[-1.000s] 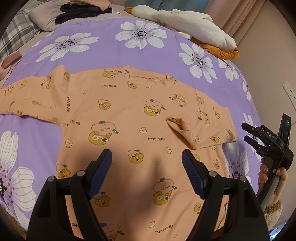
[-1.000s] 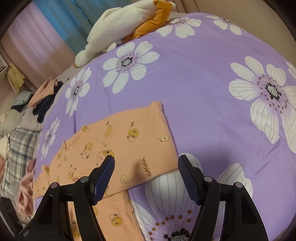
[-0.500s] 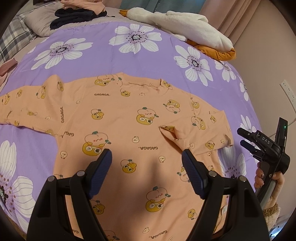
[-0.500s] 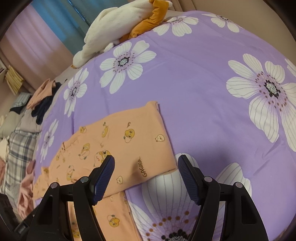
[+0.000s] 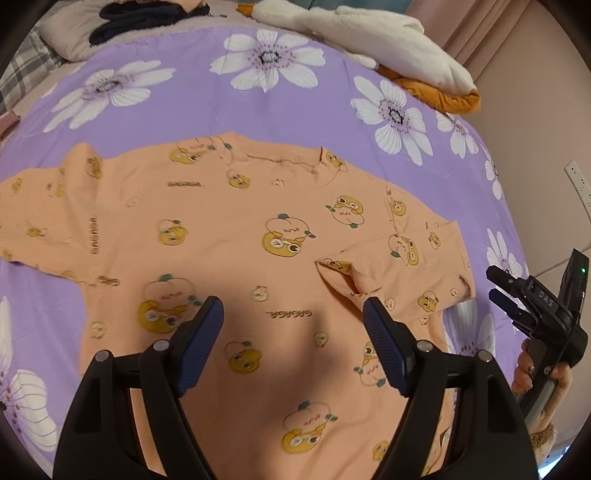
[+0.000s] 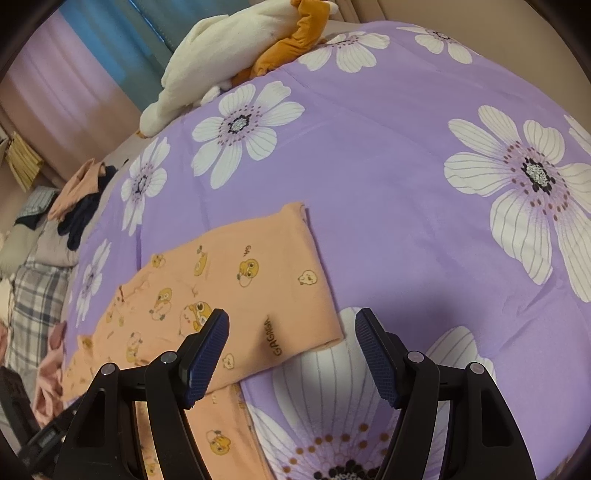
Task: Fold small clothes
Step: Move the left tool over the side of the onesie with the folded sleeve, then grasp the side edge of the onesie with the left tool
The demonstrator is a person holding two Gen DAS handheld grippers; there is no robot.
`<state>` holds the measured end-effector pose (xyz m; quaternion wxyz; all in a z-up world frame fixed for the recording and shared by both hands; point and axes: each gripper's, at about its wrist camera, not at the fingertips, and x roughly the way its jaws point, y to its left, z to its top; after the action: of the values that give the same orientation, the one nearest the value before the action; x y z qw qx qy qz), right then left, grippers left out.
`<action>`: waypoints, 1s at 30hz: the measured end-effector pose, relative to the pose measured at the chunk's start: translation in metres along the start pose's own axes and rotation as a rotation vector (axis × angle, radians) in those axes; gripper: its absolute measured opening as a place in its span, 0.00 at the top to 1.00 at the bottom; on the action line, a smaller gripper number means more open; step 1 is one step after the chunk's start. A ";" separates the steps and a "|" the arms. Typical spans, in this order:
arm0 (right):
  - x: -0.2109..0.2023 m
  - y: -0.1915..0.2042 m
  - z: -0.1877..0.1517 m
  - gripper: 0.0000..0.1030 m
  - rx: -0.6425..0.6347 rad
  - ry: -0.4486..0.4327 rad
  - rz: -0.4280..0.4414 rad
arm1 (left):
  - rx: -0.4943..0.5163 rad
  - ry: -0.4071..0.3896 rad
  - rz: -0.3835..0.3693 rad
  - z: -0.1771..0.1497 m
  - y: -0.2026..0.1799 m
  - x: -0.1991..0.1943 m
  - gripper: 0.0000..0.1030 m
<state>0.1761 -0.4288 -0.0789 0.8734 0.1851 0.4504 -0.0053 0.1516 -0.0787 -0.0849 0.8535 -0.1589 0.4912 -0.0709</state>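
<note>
A small orange shirt (image 5: 236, 236) printed with cartoon fruit lies flat on the purple flowered bedspread (image 5: 192, 107). Its right sleeve (image 5: 402, 269) is folded in across the body; the left sleeve (image 5: 33, 221) stretches out to the left. My left gripper (image 5: 293, 317) hovers open over the shirt's lower body, nothing between its pads. In the right wrist view the folded sleeve (image 6: 258, 288) lies just ahead and left of my right gripper (image 6: 291, 328), which stands open above the sleeve's near corner. The right gripper (image 5: 498, 288) also shows at the shirt's right edge, held by a hand (image 5: 543, 380).
A white and orange plush toy (image 5: 376, 44) lies at the bed's far side. Dark and pink clothes (image 5: 140, 18) are piled on a pillow at the far left, beside plaid bedding (image 6: 33, 295). A wall with an outlet (image 5: 578, 188) runs along the right.
The left gripper has drifted forward over the shirt, so the garment sits lower and closer in its view. The right gripper has stayed put; both remain open.
</note>
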 end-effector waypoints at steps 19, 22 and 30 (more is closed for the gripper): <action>0.006 -0.011 0.002 0.32 0.024 0.014 -0.028 | -0.063 0.117 -0.141 0.015 -0.032 0.073 0.91; 0.007 -0.011 0.002 0.32 0.025 0.014 -0.030 | -0.054 0.067 -0.128 0.015 -0.032 0.063 0.93; 0.008 -0.009 0.001 0.32 0.019 0.016 -0.029 | -0.009 -0.094 -0.048 0.042 -0.029 0.025 0.94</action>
<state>0.1803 -0.4363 -0.0880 0.8678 0.1866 0.4601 -0.0208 0.2014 -0.1048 -0.0760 0.8731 -0.1775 0.4467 -0.0816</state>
